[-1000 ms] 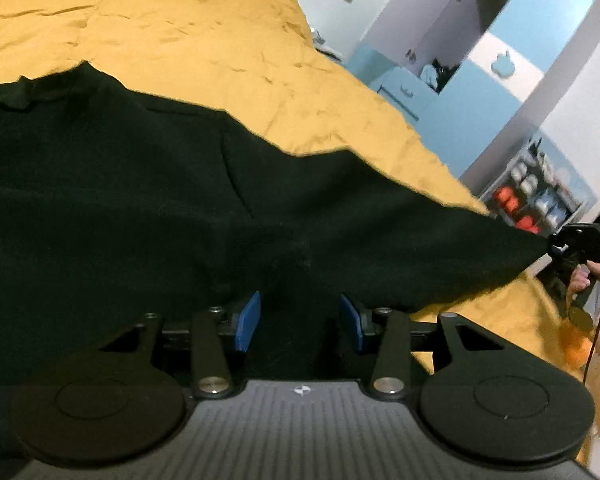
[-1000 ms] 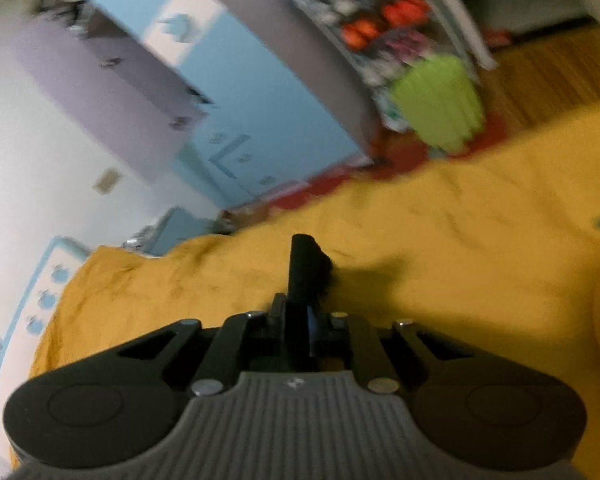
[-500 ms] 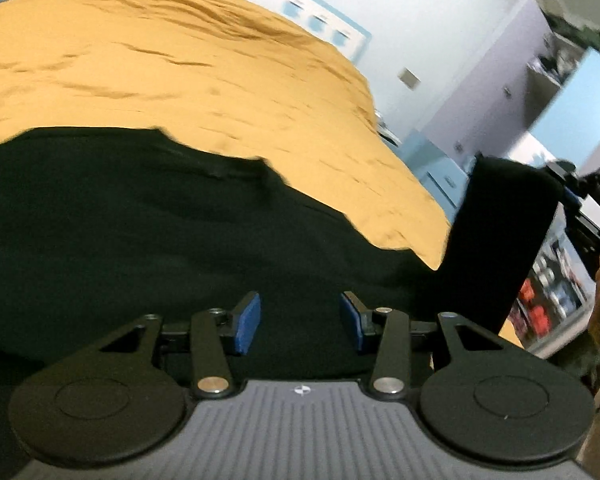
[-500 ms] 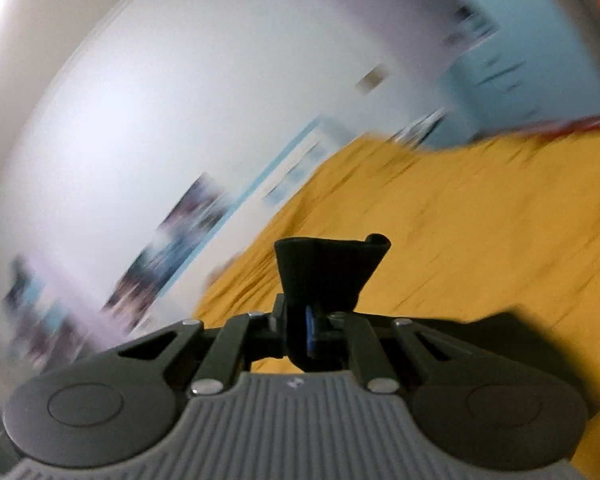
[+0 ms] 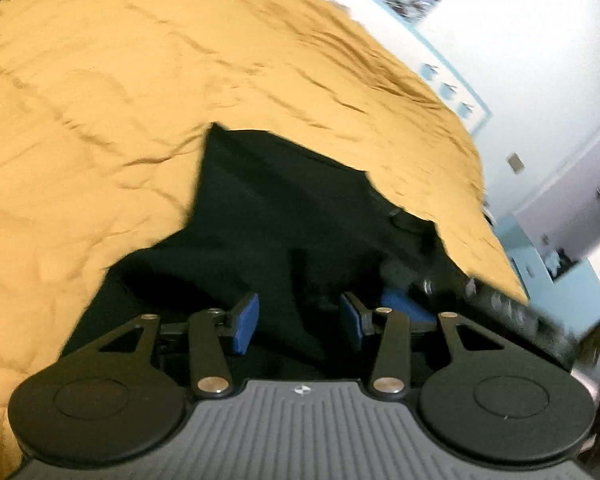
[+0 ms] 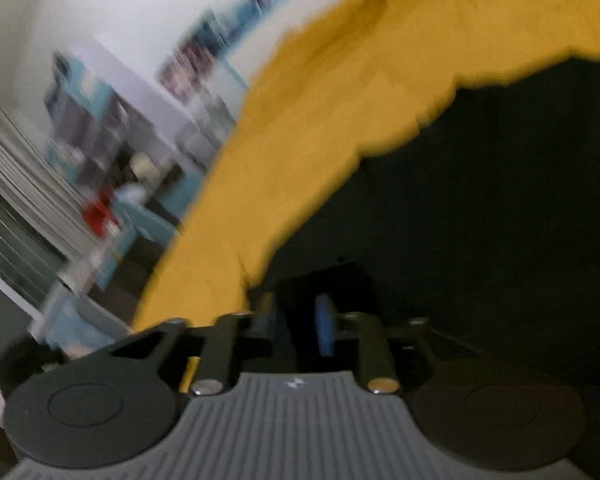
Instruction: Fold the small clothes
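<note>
The sleeve that was stretched out toward the shelves a second ago is now lying folded in over the black garment [image 5: 300, 208], which is spread on the yellow bedcover [image 5: 140, 100]. The right gripper [image 6: 296, 332] is swinging in over the garment, its jaws opening, with dark cloth lying loose between them and one blue pad showing clear. The left gripper [image 5: 298, 322] is hanging over the garment's near edge, jaws half apart, a fold of cloth running up between the pads, neither pad visibly pressing it.

The step in hand looks like the release of a sleeve fold. The next move probably calls for both grippers backing clear without dragging the cloth, then taking fresh grips for another fold.

The left view is showing the garment's outline against the bedcover and the right gripper's blurred body beside its right edge; the right view, heavily blurred, is showing the room's shelving beyond the bedcover's edge.
</note>
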`<state>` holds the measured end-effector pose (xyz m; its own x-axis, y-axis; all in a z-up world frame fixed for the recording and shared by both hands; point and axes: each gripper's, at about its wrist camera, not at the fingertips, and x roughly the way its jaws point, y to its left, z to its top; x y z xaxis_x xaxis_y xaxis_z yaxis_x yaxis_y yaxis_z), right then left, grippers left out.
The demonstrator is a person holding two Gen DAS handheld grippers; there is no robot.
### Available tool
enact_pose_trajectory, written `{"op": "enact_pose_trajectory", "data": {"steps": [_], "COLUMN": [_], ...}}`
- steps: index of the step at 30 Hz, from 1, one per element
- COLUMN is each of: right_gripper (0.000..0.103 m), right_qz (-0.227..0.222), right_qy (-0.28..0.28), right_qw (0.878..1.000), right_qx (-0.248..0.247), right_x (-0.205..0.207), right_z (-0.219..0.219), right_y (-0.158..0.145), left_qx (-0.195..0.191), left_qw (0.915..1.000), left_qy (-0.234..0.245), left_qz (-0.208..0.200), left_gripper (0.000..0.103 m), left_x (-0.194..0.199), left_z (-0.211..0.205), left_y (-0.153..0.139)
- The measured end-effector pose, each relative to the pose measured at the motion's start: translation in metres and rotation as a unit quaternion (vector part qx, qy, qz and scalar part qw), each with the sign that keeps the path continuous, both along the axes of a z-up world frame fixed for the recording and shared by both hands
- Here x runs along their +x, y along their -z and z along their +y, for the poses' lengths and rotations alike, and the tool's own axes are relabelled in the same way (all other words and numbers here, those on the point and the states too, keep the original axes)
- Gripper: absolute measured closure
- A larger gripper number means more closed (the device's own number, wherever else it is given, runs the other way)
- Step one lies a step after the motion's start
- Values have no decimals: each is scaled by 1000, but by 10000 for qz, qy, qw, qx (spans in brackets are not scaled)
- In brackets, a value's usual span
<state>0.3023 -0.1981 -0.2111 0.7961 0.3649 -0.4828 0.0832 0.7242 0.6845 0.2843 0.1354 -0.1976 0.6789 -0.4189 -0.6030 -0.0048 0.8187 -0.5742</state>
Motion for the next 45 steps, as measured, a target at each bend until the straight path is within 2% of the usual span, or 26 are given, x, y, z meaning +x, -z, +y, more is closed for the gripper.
{"op": "enact_pose_trajectory", "data": {"steps": [3,5,7,11,13,15,16,17,19,21,22,24,25,26,27,29,32,35,36,39,42,44,45], "right_gripper": [65,59,50,48,48,48,48,48,48,48,48,48,48,48,48,48,48,48,48,49,53,57,69], "right_qz": [-63,-262,-432,-426,-253,-89,-42,-10,34,38,38,36,55,82,111,155,176,251,303,455,403,393,439], "right_qy": [-96,142,645,1336,1616,1786,1841,1863,1858,1788,1737,1680,1685,1692,1708,1837,2176,2484,2577,2902,3142,3188,3167], "right_qw": [9975,9959,9938,9891,9859,9827,9813,9805,9804,9815,9823,9836,9837,9835,9827,9778,9652,9475,9422,9297,9213,9196,9214], "right_qx": [694,850,792,442,343,472,555,621,658,688,701,650,620,632,712,997,1441,1996,2118,2221,2254,2261,2210], "right_x": [-18,-44,-73,-112,-127,-135,-142,-154,-158,-159,-160,-164,-166,-165,-165,-168,-162,-154,-153,-150,-153,-152,-151], "right_z": [-28,-57,-93,-157,-181,-193,-200,-209,-210,-207,-208,-212,-214,-216,-218,-226,-240,-253,-256,-261,-263,-264,-264], "right_y": [-6,-23,-37,-47,-41,-34,-31,-27,-23,-19,-18,-13,-11,-9,-7,0,9,21,25,34,39,42,42], "left_qx": [-172,-159,-156,-637,-612,-132,400,1002,1802,2330,2575,3053,3185,3195,3072,2706,2130,1489,1279,1130,1128,1085,1056], "left_qw": [9998,9998,9997,9979,9981,9994,9978,9926,9785,9649,9577,9430,9382,9371,9402,9518,9648,9685,9699,9773,9857,9884,9888], "left_qy": [-75,-108,-171,-122,-35,208,341,459,625,653,711,807,846,915,1012,973,491,-364,-647,-999,-949,-861,-860], "left_qz": [11,21,39,97,-13,-261,-395,-519,-787,-1016,-1070,-1053,-1058,-1070,-1062,-1068,-1460,-1962,-1967,-1487,-813,-619,-605], "left_gripper": [52,52,52,52,52,52,52,52,52,51,48,48,61,83,95,95,95,96,96,96,96,96,95], "left_x": [3,10,15,19,15,9,7,7,7,10,14,25,29,32,35,36,24,3,-2,2,11,11,9], "left_z": [-1,-6,-11,-18,-31,-53,-68,-86,-112,-130,-139,-154,-159,-161,-161,-153,-131,-88,-71,-38,-22,-19,-17], "left_y": [6,10,15,22,17,11,7,4,3,2,3,8,10,12,13,12,-4,-28,-31,-14,21,37,40]}}
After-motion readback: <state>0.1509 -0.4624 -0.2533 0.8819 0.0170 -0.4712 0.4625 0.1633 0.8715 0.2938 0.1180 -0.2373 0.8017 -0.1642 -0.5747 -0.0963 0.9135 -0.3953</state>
